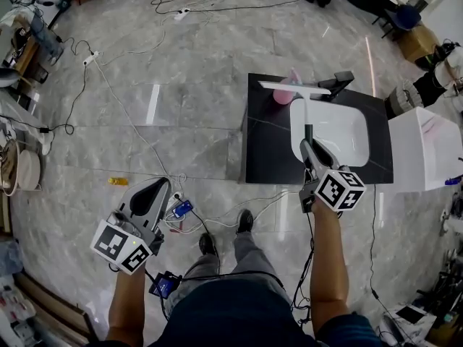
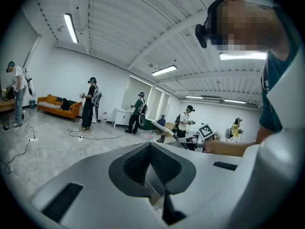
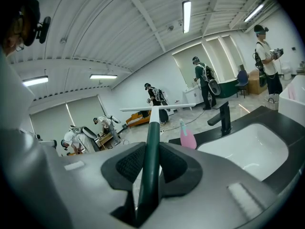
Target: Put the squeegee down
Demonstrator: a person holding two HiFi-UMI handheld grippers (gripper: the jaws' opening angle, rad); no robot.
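Squeegee (image 1: 306,114) is hovering above the white basin (image 1: 346,132), centre right, right gripper (image 1: 309,149) clamping its handle; left gripper (image 1: 158,188) is sitting closed, lower left.

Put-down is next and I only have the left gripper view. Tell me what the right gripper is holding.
Observer: The right gripper is shut on the squeegee, pads on its dark green handle, blade pointing away.
Operator: Report what lies under it.
Observer: In the head view the handle lines up over a white basin set in a black counter. Its height above that I cannot tell.
Operator: Name anything near the blade.
Observer: A pink bottle stands on the counter by the blade's left end, and a black faucet by its right.
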